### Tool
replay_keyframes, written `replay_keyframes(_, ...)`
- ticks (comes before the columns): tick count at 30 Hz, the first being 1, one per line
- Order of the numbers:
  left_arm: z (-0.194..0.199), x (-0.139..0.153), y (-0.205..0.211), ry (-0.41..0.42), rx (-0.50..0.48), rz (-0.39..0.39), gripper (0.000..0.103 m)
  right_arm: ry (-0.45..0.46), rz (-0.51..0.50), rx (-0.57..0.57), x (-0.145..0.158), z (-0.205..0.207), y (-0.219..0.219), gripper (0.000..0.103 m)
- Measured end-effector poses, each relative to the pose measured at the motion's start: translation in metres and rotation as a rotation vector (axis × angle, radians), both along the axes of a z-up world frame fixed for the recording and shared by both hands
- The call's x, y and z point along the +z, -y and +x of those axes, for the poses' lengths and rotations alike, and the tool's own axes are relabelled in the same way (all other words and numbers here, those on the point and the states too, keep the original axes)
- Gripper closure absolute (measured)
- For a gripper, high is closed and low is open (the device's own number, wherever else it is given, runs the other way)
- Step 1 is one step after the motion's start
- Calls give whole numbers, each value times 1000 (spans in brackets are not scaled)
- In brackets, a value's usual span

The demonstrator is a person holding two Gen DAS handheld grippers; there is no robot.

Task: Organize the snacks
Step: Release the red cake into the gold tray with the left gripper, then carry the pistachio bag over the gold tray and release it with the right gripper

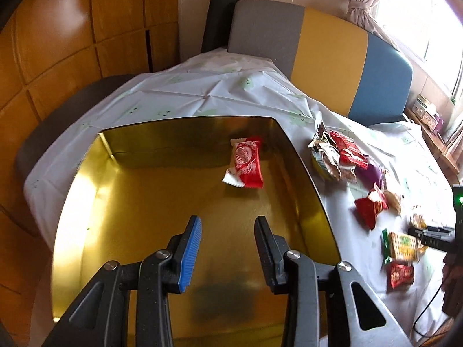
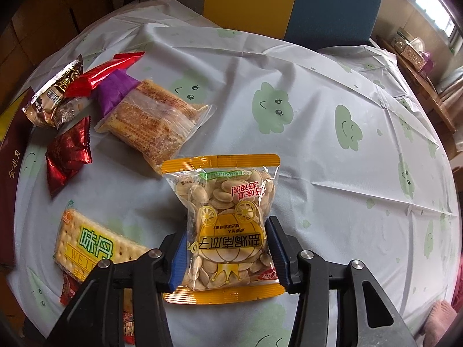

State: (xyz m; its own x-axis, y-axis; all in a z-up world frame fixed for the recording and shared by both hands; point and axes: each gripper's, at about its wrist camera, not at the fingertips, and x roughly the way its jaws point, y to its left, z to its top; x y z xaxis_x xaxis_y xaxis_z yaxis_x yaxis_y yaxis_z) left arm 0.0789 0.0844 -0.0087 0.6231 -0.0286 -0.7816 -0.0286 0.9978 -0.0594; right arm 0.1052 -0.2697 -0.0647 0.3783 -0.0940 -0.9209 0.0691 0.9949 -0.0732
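In the left wrist view my left gripper [image 1: 228, 225] is open and empty above a gold tin [image 1: 306, 173]. A red KitKat packet [image 1: 246, 163] lies inside the tin near its far right corner. In the right wrist view my right gripper [image 2: 227, 225] is shut on an orange-edged bag of pumpkin seeds [image 2: 231, 217], its pads pressing both sides. The right gripper also shows at the right edge of the left wrist view [image 1: 434, 235]. Loose snacks lie on the tablecloth right of the tin.
On the white cloud-print tablecloth [image 2: 318, 150] lie a cracker pack [image 2: 92, 245], a clear biscuit pack [image 2: 156, 121], a dark red packet [image 2: 68, 156], purple [image 2: 115, 89], red [image 2: 101, 72] and brown-silver wrappers [image 2: 53, 95]. A grey-yellow-blue bench back [image 1: 327, 55] stands behind.
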Motion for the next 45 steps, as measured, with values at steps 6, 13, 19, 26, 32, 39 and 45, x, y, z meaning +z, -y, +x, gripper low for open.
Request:
replay_keyframes(6, -18, 5, -7, 23, 10, 33, 64, 9, 6, -14, 5, 0, 5, 54)
replay_keyframes(13, -28, 6, -15, 33, 24, 33, 64, 60, 11, -55, 21, -4, 15, 56)
replay_keyframes(19, -33, 5, -26, 36, 49, 13, 64, 133, 20, -23, 58, -8, 4, 56)
replay_keyframes(26, -37, -2, -34, 24, 66, -2, 64, 196, 94, 151, 94, -7, -66, 56)
replay_keyframes(32, -40, 0, -49, 40, 107, -21, 64, 207, 188, 360, 109, -5, -158, 56)
replay_keyframes(39, -45, 4, -81, 55, 188, -44, 64, 171, 251, 548, 105, -1, -264, 56)
replay_keyframes(45, -49, -1, -98, 41, 226, -53, 64, 71, 196, 580, 65, 16, -313, 55)
